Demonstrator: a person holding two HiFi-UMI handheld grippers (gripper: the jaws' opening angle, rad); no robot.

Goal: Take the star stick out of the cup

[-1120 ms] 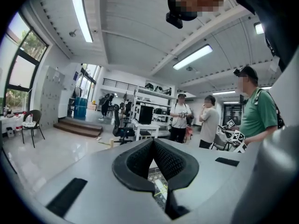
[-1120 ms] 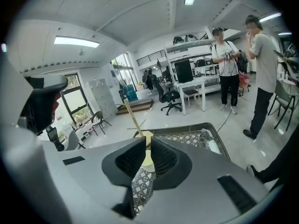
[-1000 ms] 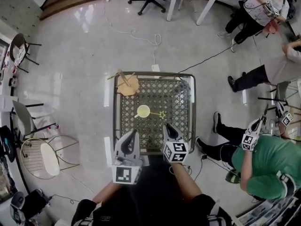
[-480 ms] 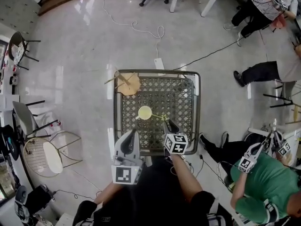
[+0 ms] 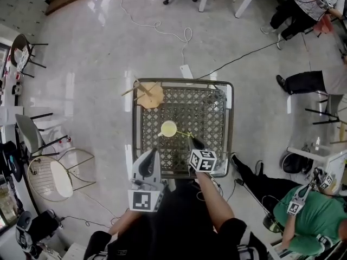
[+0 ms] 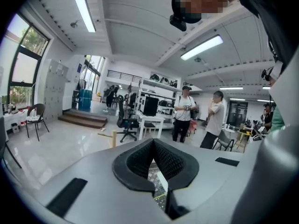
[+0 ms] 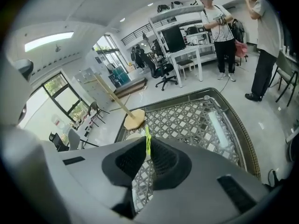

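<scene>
A pale yellow cup [image 5: 168, 128] stands near the middle of the metal lattice table [image 5: 217, 161]. The thin yellow-green star stick [image 5: 183, 134] leans out of the cup toward the right. My right gripper [image 5: 192, 140] is shut on the stick's outer end, just right of the cup. In the right gripper view the stick [image 7: 147, 144] rises between the closed pads, and the cup [image 7: 133, 135] peeks out behind the left pad. The star itself is hidden. My left gripper [image 5: 151, 155] hovers at the table's near edge, jaws together and empty, as the left gripper view [image 6: 153, 143] also shows.
A round wooden base with a leaning rod [image 5: 147, 95] sits on the table's far left corner. A white strip [image 7: 217, 125] lies along the table's right side. A wire chair [image 5: 59, 177] stands left; a person in green [image 5: 312, 221] sits at the right. Cables cross the floor beyond.
My right gripper has moved forward to the stick's outer end and shut on it. The left gripper has stayed put. The person in green has shifted farther right.
</scene>
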